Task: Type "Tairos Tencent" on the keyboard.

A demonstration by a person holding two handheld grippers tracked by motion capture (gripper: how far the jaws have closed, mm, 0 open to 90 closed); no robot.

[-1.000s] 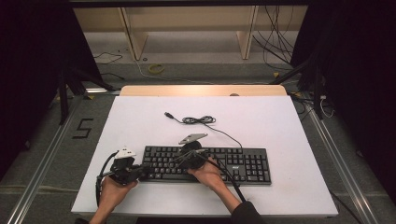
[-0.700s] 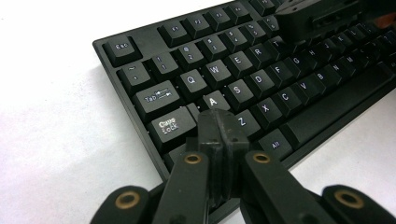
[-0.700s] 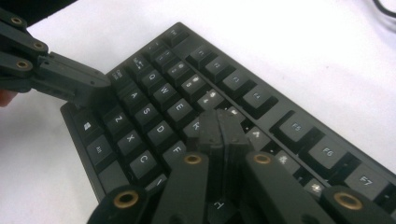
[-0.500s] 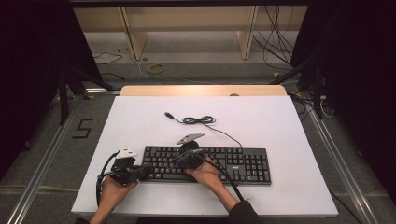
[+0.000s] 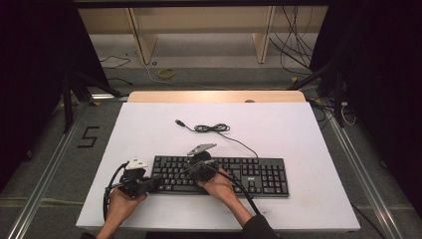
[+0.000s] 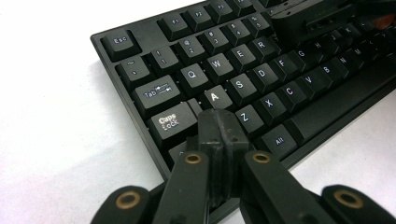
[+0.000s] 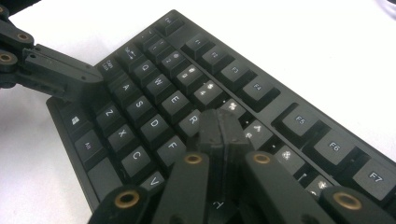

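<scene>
A black keyboard [image 5: 249, 174] lies on the white table near the front edge. My left gripper [image 5: 155, 183] is at its left end, jaws shut with nothing between them. In the left gripper view its tips [image 6: 219, 122] rest over the keys [image 6: 215, 97] just below A, between Caps Lock and Z. My right gripper [image 5: 188, 171] is over the left-middle of the keyboard, also shut and holding nothing. Its tips [image 7: 219, 122] sit at the keys [image 7: 191, 119] beside R. The left gripper's shut tips [image 7: 86, 84] lie near Caps Lock in the right gripper view.
The keyboard's cable [image 5: 214, 128] lies coiled on the table behind it, ending in a USB plug [image 5: 179, 122]. The white table [image 5: 298, 129] has a wooden strip along its far edge. Floor cables and shelf legs lie beyond it.
</scene>
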